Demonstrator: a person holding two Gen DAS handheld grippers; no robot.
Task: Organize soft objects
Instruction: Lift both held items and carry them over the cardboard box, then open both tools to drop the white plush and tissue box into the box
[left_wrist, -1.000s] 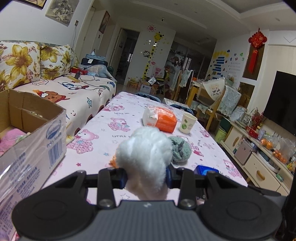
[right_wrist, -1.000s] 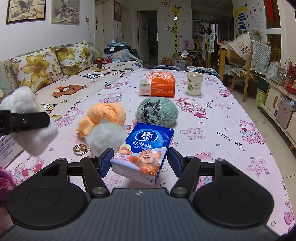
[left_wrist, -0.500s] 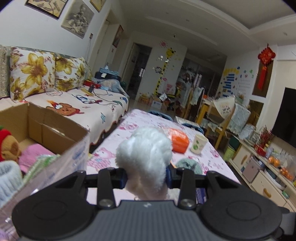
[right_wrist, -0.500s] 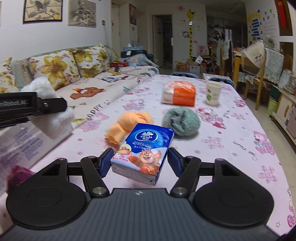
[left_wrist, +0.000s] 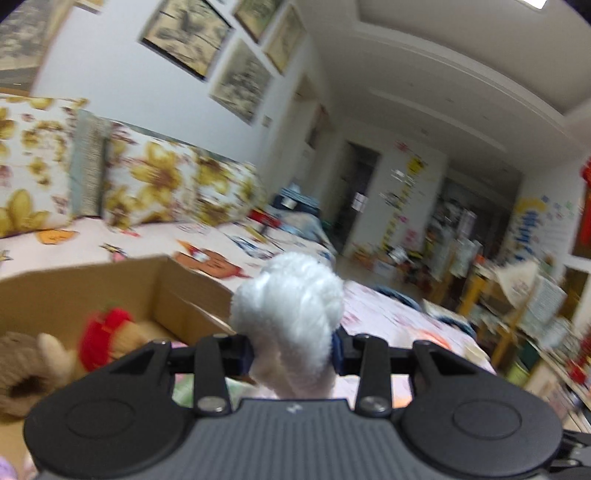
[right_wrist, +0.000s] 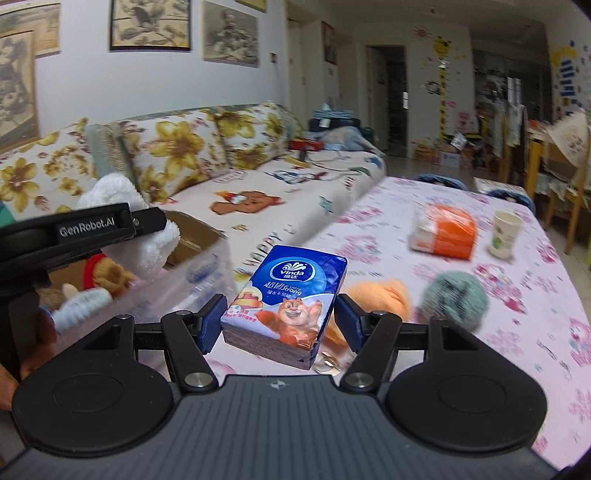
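The left gripper (left_wrist: 293, 349) pinches a white plush ball (left_wrist: 291, 314) tight between its fingers, soft pile bulging above them so it cannot slip. Just beyond and below its fingertips opens the cardboard box (left_wrist: 173, 291), probably the drop spot, though blur hides its depth. The right gripper (right_wrist: 277, 323) clamps a blue tissue pack (right_wrist: 286, 299) squarely; past its fingers, orange (right_wrist: 382, 295) and grey-green yarn balls (right_wrist: 456, 301) wait on the table (right_wrist: 535, 295).

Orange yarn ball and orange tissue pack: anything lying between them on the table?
Right wrist view: bare tablecloth between orange yarn ball and orange tissue pack; nothing lies there.
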